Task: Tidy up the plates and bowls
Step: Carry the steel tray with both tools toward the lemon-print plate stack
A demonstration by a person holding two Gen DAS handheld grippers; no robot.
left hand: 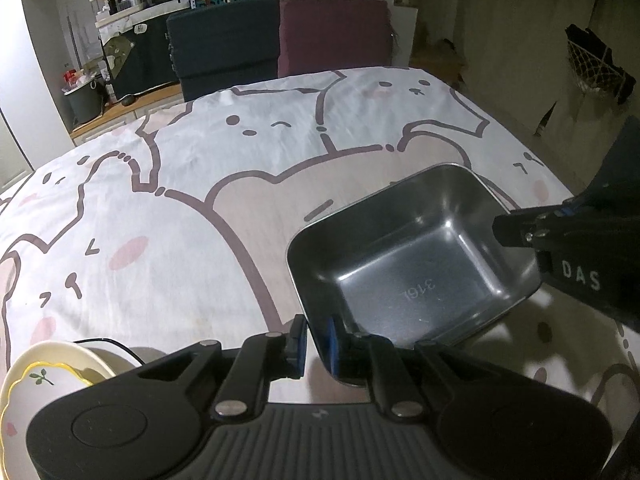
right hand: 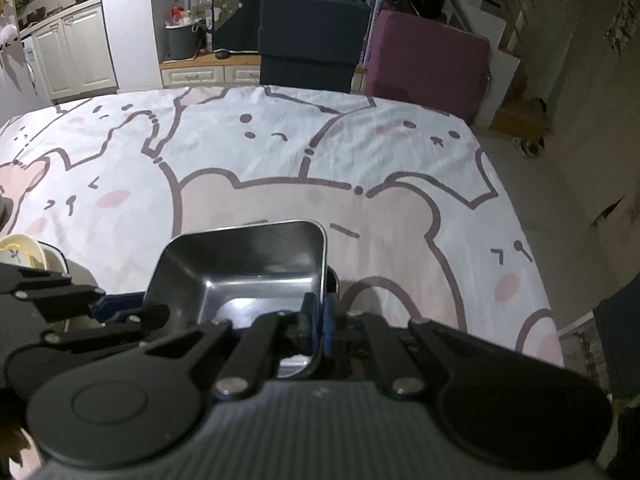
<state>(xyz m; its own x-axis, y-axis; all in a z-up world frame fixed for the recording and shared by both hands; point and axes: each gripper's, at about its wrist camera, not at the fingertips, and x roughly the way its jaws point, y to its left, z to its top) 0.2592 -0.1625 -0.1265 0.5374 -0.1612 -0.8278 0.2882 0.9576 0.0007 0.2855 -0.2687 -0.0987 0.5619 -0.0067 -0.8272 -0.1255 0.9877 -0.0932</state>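
Both grippers pinched one steel tray point(left hand: 404, 264)

Left gripper point(left hand: 316, 344) and right gripper point(right hand: 318, 328) clamped opposite walls (nothing inside); stacked bowls point(left hand: 44, 376) sat nearby.

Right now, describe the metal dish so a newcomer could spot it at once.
Start at the table under the cartoon-bear cloth. Near its front edge, the left gripper and right gripper each pinch a rim of the metal dish. Unlike the round cream bowls to its left, it is rectangular, deep and shiny steel.
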